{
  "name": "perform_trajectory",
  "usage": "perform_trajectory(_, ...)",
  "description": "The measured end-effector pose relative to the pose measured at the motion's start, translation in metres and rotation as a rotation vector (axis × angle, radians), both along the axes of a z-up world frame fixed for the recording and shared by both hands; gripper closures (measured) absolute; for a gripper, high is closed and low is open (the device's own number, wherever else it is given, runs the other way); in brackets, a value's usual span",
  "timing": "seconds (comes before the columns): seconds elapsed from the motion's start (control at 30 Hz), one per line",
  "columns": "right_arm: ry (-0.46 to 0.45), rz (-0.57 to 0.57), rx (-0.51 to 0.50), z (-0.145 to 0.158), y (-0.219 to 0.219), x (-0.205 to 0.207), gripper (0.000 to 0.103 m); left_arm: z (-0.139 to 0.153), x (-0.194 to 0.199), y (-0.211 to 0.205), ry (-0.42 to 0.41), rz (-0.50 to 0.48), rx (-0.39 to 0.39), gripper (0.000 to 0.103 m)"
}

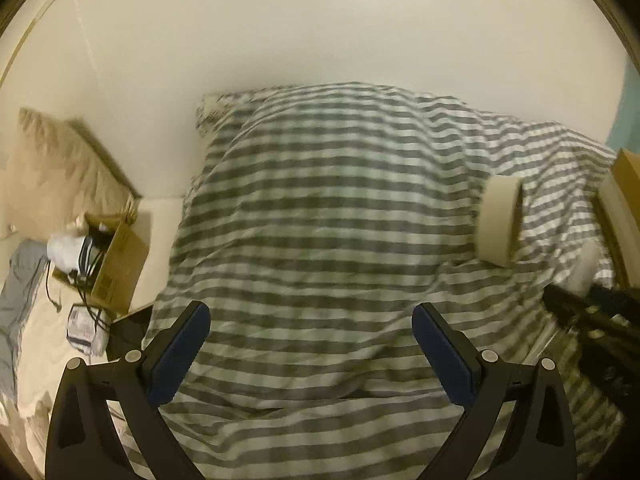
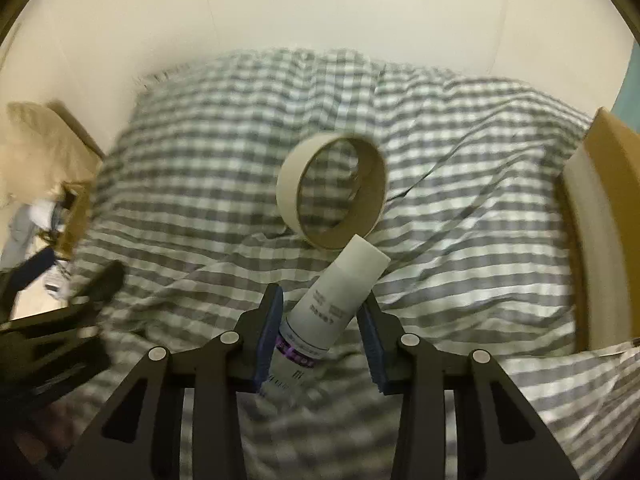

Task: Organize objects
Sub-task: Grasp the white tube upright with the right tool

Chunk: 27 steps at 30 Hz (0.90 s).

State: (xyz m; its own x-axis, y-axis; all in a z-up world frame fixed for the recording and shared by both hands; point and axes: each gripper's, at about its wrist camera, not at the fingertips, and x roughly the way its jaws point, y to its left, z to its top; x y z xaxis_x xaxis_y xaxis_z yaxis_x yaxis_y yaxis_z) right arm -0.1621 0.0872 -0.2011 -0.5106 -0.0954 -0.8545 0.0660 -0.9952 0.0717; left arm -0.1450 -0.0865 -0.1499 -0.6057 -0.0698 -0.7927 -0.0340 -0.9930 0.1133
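Covering the bed, the striped duvet (image 2: 460, 208) carries a tape roll (image 2: 332, 190) standing on edge; a cardboard box (image 2: 600, 216) waits at right. Sorting looks barely begun: the right gripper (image 2: 320, 336) holds a white tube (image 2: 340, 296) between its fingers, tilted, not yet boxed. The left gripper (image 1: 310, 348) hovers low, fingers spread wide, empty.

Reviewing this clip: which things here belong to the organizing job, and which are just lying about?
Job:
white tube in the right gripper
tape roll
cardboard box

Lying about:
striped duvet
open carton of clutter
pillow
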Motion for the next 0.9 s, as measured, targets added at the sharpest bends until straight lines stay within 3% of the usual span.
perform_trajectory(0.27,0.048,-0.014,0.056,0.034,0.048,0.004,0.076,0.013,-0.001,0.057,0.023,-0.124,0.048,0.000)
perform_trajectory(0.6,0.068,0.015,0.087,0.023,0.073,-0.037,0.079,-0.013,-0.049,0.092,-0.007,-0.164,0.053,0.000)
perform_trajectory(0.9,0.029,-0.010,0.003,-0.012,0.089,-0.059,0.079,-0.045,-0.078,0.113,-0.068,-0.248,0.147,0.000)
